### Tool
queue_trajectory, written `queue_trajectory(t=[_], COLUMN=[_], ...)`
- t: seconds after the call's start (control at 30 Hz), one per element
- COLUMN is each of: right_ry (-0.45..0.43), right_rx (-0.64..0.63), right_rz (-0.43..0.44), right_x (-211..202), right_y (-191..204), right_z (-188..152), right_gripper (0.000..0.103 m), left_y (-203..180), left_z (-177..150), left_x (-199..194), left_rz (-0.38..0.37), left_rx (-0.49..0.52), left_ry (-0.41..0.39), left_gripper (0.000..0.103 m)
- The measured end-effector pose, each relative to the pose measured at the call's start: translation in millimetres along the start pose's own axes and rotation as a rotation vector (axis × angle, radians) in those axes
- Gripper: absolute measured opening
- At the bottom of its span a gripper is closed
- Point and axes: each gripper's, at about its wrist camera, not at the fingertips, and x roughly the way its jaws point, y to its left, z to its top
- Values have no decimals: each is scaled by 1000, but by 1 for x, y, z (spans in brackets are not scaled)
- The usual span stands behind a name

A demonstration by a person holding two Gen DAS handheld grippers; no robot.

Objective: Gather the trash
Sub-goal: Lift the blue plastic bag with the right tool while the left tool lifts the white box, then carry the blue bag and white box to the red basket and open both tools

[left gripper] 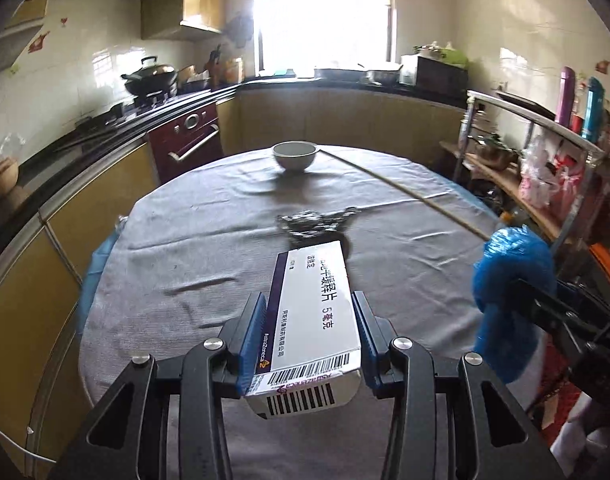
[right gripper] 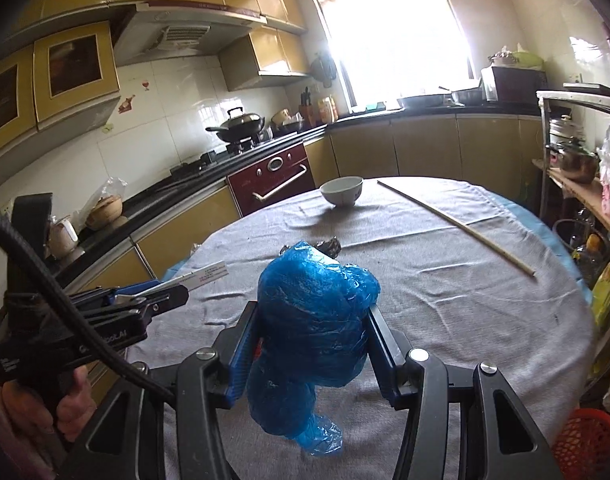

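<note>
My left gripper is shut on a white medicine box with a purple edge and barcodes, held above the round table. The box also shows in the right wrist view. My right gripper is shut on a crumpled blue plastic bag, which also shows at the right of the left wrist view. A crumpled piece of silver foil lies on the grey tablecloth just beyond the box; in the right wrist view the foil peeks out behind the bag.
A white bowl stands at the table's far side, with a long thin wooden stick lying to its right. Kitchen counters, a stove with a wok and a dark red oven are left. A cluttered metal shelf is right.
</note>
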Motion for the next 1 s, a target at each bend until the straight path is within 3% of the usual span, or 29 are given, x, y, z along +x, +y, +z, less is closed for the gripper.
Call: queue_trajectory(t=[0.63, 1.0], right_ry=[-99, -121], right_rx=[42, 118], right_rz=[-127, -234], right_x=[-94, -144], right_y=[-43, -87], right_z=[-14, -33], right_gripper=[55, 54], left_y=[-99, -158], left_z=[-10, -19], left_x=[-49, -48], left_rz=[-197, -292], left_rx=[153, 278], left_ry=[-90, -53], left_gripper=[45, 45])
